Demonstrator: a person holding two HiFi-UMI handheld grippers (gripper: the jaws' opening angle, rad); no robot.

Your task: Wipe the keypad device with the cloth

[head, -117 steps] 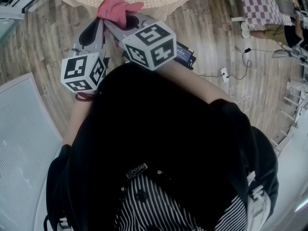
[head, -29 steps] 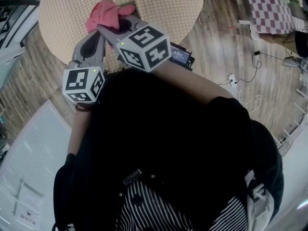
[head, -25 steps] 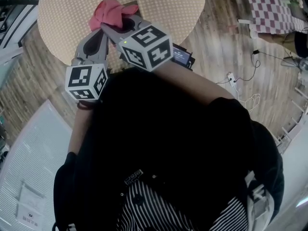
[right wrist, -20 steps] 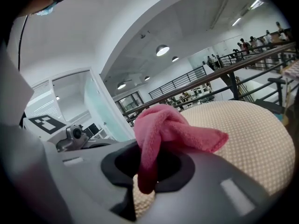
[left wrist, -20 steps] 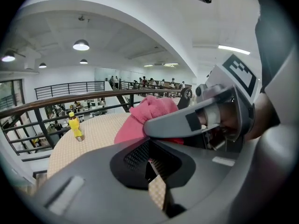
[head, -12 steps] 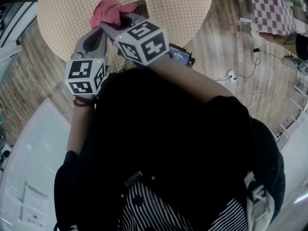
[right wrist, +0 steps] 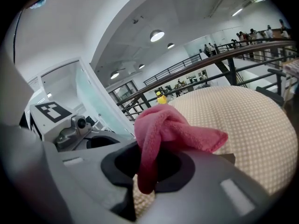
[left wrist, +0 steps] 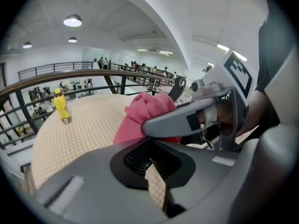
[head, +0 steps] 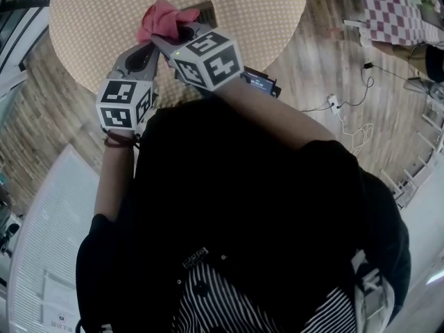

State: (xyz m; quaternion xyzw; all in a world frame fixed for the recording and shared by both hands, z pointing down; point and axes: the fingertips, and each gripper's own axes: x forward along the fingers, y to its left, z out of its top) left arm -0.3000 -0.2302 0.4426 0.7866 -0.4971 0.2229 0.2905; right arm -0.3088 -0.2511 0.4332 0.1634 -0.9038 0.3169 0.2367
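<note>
Though little has changed, the right gripper (right wrist: pixel 148 171) keeps clamping the cloth (right wrist: pixel 174 128).

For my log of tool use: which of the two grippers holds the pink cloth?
The right gripper: the pink cloth is pinched between its jaws. The left gripper has nothing between its jaws.

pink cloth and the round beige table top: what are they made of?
The pink cloth looks like terry or microfibre with a matte finish: it has a fuzzy nap and falls in soft, limp folds. The round beige table top is less certain. It is matte with a fine, regular dot pattern, so possibly a woven or printed covering rather than bare wood.
</note>
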